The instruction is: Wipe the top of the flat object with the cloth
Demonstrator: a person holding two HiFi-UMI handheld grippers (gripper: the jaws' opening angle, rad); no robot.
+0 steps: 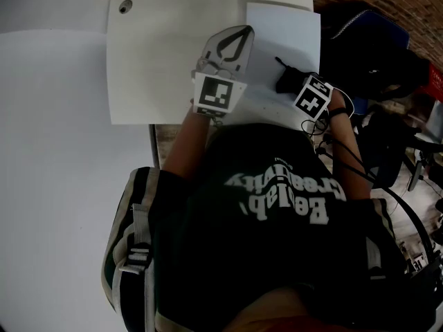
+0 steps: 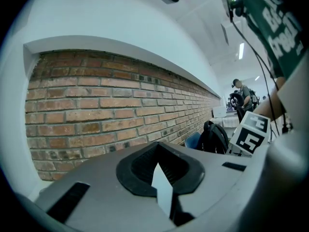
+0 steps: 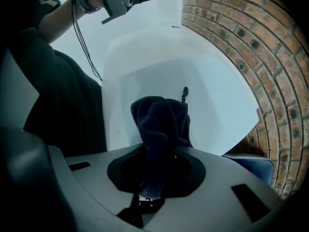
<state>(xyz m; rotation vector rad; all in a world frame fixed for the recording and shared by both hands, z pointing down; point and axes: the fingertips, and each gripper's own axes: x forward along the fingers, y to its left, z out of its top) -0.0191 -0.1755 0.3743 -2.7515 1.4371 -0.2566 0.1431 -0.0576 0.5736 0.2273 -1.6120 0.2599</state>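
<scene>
The flat object is a white sheet-like board (image 1: 287, 37) lying on the white table (image 1: 159, 61) at the upper right of the head view. My left gripper (image 1: 240, 36) sits at its left edge, shut on it; in the left gripper view a thin white sliver of the board (image 2: 163, 190) stands edge-on between the jaws. My right gripper (image 1: 287, 80) is shut on a dark cloth (image 1: 289, 76), which rests bunched on the board's near part. In the right gripper view the cloth (image 3: 161, 122) drapes forward out of the jaws onto the white board (image 3: 217, 105).
A round hole (image 1: 124, 6) marks the table's far left corner. A second white table (image 1: 55, 151) lies to the left across a narrow gap. A brick wall (image 3: 251, 57) runs behind the board. A black backpack (image 1: 367, 40) and a blue seat (image 3: 251, 166) stand to the right.
</scene>
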